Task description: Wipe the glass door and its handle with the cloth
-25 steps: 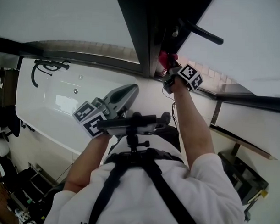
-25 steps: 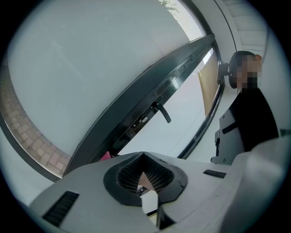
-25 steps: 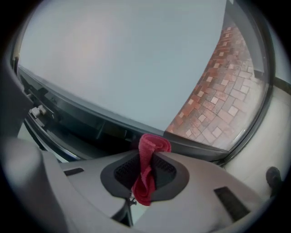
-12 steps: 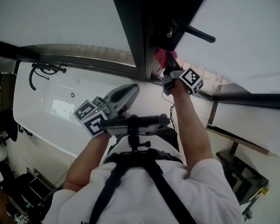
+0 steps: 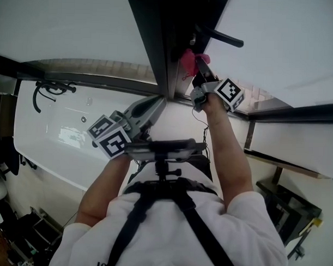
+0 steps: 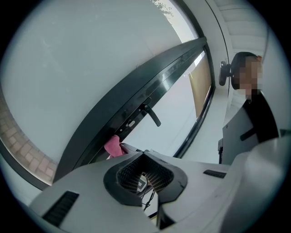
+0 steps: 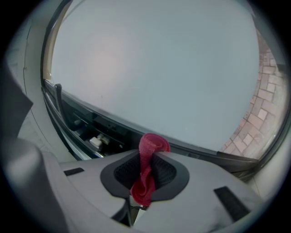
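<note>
Gripping the red cloth (image 7: 146, 177), my right gripper (image 7: 146, 157) has its jaws clamped on the fabric. A bunched loop of it pokes out above the fingertips, and the rest is squeezed down between the pads. In the head view the right gripper (image 5: 199, 70) is raised at top centre, arm stretched up, with the cloth (image 5: 187, 60) at the edge of the dark door frame (image 5: 159, 37). The cloth sits just below and left of the black handle (image 5: 219, 36), which juts toward the upper right. I cannot tell whether the cloth actually presses on the frame.

The glass (image 7: 159, 59) fills most of the right gripper view, pale and hazy, above the dark frame band that crosses the middle.

My left gripper (image 5: 152, 106) hangs lower, at the centre of the head view, pointing up toward the frame but apart from it. In its own view the left gripper (image 6: 144, 154) has its jaws brought together with nothing held between them. Beyond them the handle (image 6: 152, 116) and a pink corner of cloth (image 6: 112, 145) show against the slanting frame.
</note>
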Action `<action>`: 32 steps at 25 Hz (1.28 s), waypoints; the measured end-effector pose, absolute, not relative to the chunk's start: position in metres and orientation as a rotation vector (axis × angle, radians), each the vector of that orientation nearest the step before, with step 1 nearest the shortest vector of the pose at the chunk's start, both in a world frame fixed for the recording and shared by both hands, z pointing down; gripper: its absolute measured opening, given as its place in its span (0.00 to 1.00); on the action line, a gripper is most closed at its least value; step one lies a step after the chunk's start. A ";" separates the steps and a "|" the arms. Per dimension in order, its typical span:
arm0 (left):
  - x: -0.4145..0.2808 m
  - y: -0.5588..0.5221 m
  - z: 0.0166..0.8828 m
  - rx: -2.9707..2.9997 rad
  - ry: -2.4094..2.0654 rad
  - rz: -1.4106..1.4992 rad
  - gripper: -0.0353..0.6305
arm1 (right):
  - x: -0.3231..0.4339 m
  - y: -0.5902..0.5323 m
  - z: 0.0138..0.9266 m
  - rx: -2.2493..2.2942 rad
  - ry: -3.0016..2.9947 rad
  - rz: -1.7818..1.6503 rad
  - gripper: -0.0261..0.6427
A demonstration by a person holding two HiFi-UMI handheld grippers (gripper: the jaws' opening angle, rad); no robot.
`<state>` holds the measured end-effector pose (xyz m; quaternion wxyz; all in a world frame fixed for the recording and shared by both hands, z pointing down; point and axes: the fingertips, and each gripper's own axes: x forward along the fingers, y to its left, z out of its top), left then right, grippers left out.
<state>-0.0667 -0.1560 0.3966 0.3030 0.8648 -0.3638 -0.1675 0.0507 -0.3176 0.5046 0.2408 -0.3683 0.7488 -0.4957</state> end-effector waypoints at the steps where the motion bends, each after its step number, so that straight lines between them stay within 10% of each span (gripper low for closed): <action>1: -0.067 -0.157 0.395 2.297 -0.962 -0.448 0.06 | 0.051 -0.318 0.498 -1.003 2.063 -1.339 0.11; 32: -0.059 -0.148 0.377 2.347 -0.917 -0.506 0.06 | 0.073 -0.315 0.362 -0.805 1.942 -1.094 0.11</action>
